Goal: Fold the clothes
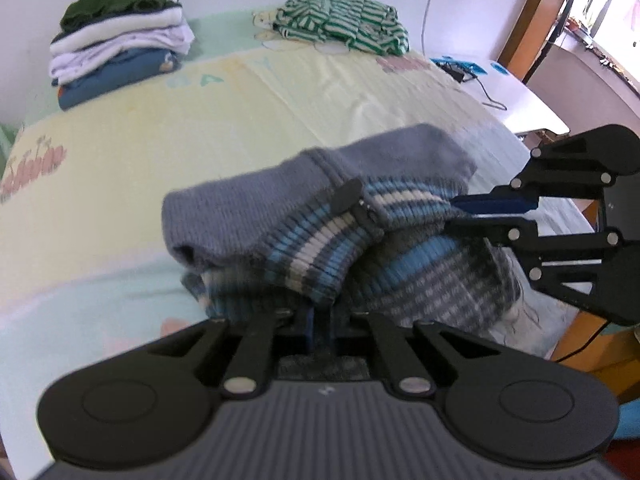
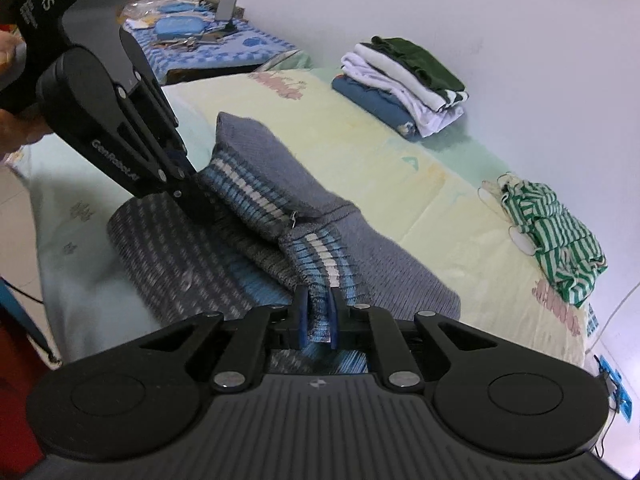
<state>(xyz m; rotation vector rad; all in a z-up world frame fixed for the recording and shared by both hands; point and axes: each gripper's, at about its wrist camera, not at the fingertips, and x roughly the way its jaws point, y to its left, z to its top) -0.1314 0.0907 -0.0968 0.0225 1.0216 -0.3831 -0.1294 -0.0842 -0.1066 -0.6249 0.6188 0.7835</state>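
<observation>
Nearest each lens, 2 black finger linkages converge on a knitted sweater (image 1: pixel 256 216) of grey wool with blue and white striped ribbing. Left gripper (image 1: pixel 316 320), seen in the left wrist view, has its fingers closed on the striped ribbed edge at the sweater's near side; the same gripper (image 2: pixel 182 178) appears in the right wrist view coming down from the upper left, a hand (image 2: pixel 12 92) behind it, its tips pinching the ribbed band. Right gripper (image 2: pixel 318 320) clamps a fold of striped ribbing between its blue pads (image 2: pixel 301 316); in the left wrist view it (image 1: pixel 456 210) enters from the right, fingers shut on the sweater's right edge. The sweater lies partly folded on a bed (image 1: pixel 132 152) covered by a pale yellow and green sheet, near the bed's front edge, with a zip pull (image 1: pixel 347 196) showing at the collar. Open sheet extends between the sweater and the wall. At the far side stand 1 stack of folded clothes (image 1: pixel 120 44) and, well apart from it, 1 green and white striped garment (image 1: pixel 348 24) lying crumpled. Beyond the bed's right edge a white table (image 1: pixel 516 96) carries a cable
</observation>
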